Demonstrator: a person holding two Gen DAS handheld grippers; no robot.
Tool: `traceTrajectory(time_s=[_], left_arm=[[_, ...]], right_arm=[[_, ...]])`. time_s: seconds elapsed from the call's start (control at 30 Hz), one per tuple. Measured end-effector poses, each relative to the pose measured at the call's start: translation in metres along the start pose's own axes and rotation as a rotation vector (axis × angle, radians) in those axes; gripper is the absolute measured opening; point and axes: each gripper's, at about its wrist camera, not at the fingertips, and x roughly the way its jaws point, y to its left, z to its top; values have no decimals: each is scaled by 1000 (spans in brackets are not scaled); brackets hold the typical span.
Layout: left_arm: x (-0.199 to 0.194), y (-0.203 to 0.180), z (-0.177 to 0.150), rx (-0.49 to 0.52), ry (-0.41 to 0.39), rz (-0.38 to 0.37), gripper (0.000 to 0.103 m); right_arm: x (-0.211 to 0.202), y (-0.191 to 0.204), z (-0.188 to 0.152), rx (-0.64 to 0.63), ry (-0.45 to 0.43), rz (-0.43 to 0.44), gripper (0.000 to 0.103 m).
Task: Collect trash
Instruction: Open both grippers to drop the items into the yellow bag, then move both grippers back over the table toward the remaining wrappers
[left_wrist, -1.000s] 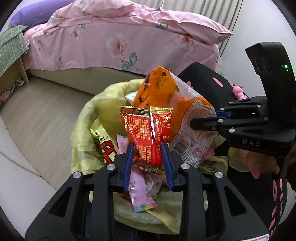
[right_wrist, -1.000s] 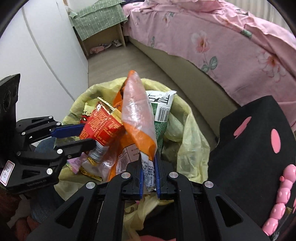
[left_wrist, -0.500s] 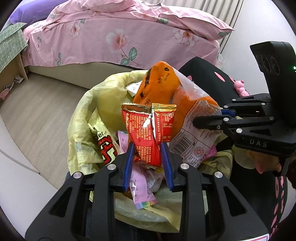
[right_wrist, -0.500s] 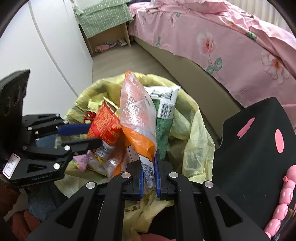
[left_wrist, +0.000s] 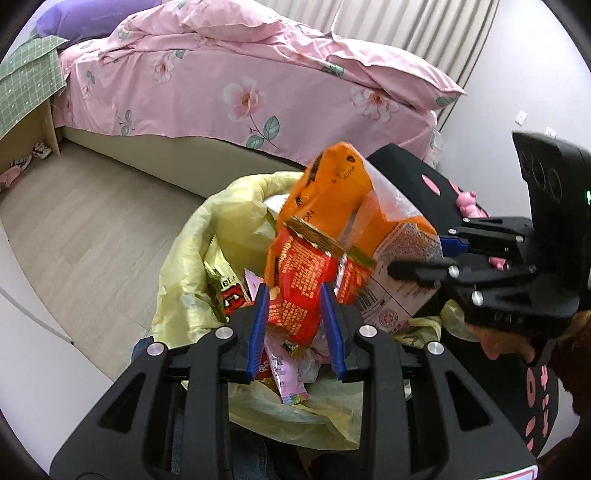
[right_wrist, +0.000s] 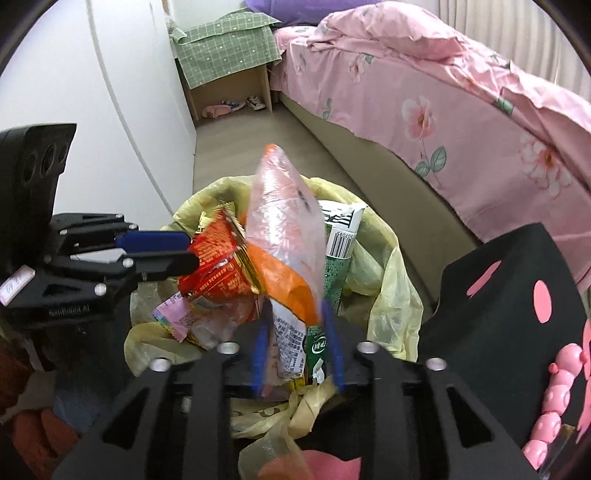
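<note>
A yellow trash bag (left_wrist: 192, 258) (right_wrist: 391, 295) stands open below both grippers, stuffed with wrappers. My left gripper (left_wrist: 293, 291) (right_wrist: 184, 251) is shut on a red snack packet (left_wrist: 303, 280) (right_wrist: 214, 269) held over the bag's mouth. My right gripper (right_wrist: 295, 314) (left_wrist: 417, 258) has its jaws opening. The orange and clear chip bag (right_wrist: 284, 236) (left_wrist: 354, 199) stands between them, and the blue pads are clear of its sides. The chip bag leans against the red packet.
In the trash bag lie a green packet with a barcode (right_wrist: 340, 240) and a pink wrapper (left_wrist: 284, 373). A black seat with pink dots (right_wrist: 517, 295) sits to the right. Behind are a pink floral bed (left_wrist: 258, 92), a green-clothed bedside table (right_wrist: 229, 44), a white wall (right_wrist: 92, 92) and wooden floor.
The right jaws have parted from the chip bag they were pinching. The red packet in the left gripper has tipped over to the right against the chip bag.
</note>
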Motion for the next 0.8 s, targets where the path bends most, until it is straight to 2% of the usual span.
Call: traceTrajectory(time_s=[0.2, 0.27, 0.43, 0.57, 0.8], left_arm=[[-15, 3, 5, -27, -35, 8, 31], [-24, 2, 8, -33, -60, 19, 36], [-48, -5, 18, -31, -132, 73, 43], [-66, -14, 25, -44, -187, 82, 43], [-78, -55, 33, 39, -219, 69, 45]], right_arm=[[-14, 1, -2, -15, -35, -35, 37], [-22, 0, -4, -11, -51, -30, 46], [-54, -2, -14, -5, -100, -28, 47], [-84, -8, -28, 16, -153, -19, 52], [-148, -44, -68, 122, -262, -120, 52]])
